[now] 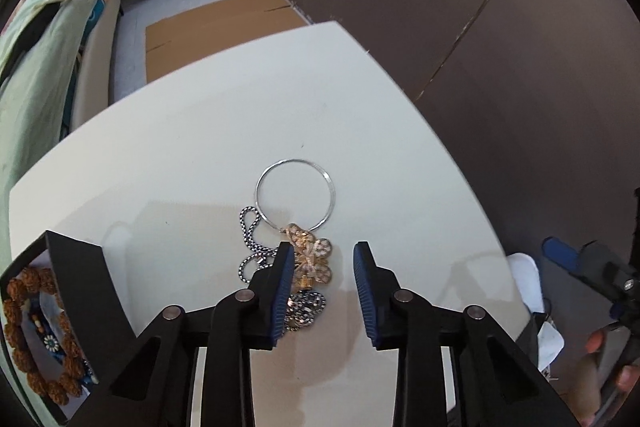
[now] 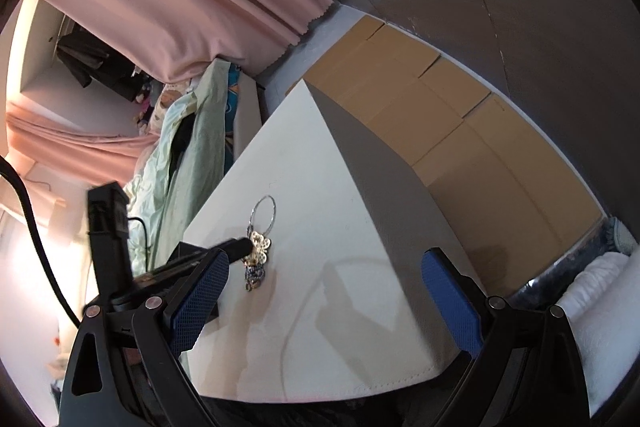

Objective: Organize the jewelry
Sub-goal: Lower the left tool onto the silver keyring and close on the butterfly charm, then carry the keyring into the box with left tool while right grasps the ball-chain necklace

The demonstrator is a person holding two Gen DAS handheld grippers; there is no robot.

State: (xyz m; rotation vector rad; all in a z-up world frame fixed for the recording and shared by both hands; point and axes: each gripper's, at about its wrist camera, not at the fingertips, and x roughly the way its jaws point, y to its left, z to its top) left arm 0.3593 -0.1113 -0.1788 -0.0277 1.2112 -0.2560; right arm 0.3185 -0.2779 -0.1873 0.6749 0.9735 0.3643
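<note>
A small pile of jewelry lies on the white table point(image 1: 192, 147): a thin silver hoop point(image 1: 295, 194), a gold butterfly brooch point(image 1: 314, 259), a black-and-white chain point(image 1: 250, 233) and a dark beaded piece point(image 1: 306, 309). My left gripper point(image 1: 322, 259) is open and low over the pile, its left finger beside the brooch. At the lower left a black box point(image 1: 86, 275) holds a brown bead bracelet point(image 1: 24, 331). My right gripper point(image 2: 324, 267) is open and empty, off the table's near edge; the pile point(image 2: 259, 251) shows there with the left gripper's finger beside it.
Flattened cardboard point(image 1: 216, 27) lies on the floor beyond the table. A pale green blanket point(image 1: 40, 67) on a bed stands to the left. A dark wall point(image 1: 480, 27) is on the right. A white cloth point(image 2: 600, 291) lies by the table's right side.
</note>
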